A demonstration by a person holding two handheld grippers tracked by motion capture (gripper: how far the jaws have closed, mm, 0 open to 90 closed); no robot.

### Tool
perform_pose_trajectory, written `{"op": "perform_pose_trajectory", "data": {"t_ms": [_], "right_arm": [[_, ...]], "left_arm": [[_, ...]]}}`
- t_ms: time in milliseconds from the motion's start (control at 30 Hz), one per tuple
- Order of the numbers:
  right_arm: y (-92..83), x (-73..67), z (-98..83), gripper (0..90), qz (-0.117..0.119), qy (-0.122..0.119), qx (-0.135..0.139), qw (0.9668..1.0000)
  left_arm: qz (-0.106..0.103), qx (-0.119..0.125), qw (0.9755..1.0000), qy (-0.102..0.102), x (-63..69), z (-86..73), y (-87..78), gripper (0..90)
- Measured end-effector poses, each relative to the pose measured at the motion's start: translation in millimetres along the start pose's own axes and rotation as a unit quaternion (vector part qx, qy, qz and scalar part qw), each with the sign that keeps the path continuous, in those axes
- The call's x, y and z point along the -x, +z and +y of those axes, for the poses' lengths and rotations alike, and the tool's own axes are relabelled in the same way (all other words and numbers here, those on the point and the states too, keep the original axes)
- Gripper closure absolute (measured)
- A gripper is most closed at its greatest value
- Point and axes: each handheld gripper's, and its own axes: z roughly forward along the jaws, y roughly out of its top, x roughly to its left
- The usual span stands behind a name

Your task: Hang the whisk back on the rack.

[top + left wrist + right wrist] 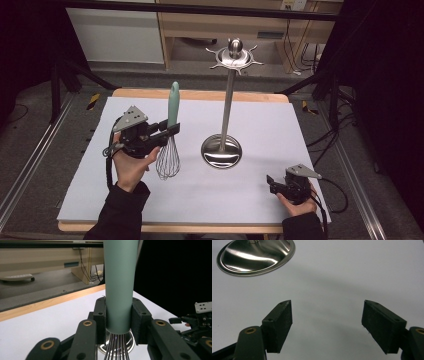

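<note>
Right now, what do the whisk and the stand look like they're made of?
Whisk: matte pale green handle, probably plastic or silicone, no glare; thin shiny wires, likely steel. It is clamped in the left gripper.
Stand: polished metal, likely stainless steel; its round base mirrors the light in the right gripper view.

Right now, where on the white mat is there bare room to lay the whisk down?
Widest bare patch: the near strip of the white mat, between left tool and right tool. The far right corner behind the utensil stand is bare too. The middle, whisk beside the stand's base, is crowded.
</note>
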Motion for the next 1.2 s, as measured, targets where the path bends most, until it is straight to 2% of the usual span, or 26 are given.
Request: {"op": "perform_pose_trajectory", "data": {"t_ms": [300,567,1200], "right_arm": [[0.1,0.3,0.0,25.0,0.0,0.0,0.0,1.0],[0.1,0.4,-0.3,25.0,0.002,0.0,0.0,1.0],[0.1,0.7,-0.2,25.1,0.002,0.003,0.0,1.0]], "left_arm": [[-0.01,0.005,0.9999,0.012,7.6,16.7,6.4,68.7],[-0.011,0.008,0.9997,0.022,12.0,30.5,10.5,68.7],[-0.018,0.012,0.999,0.039,21.2,47.5,20.2,68.7]]}}
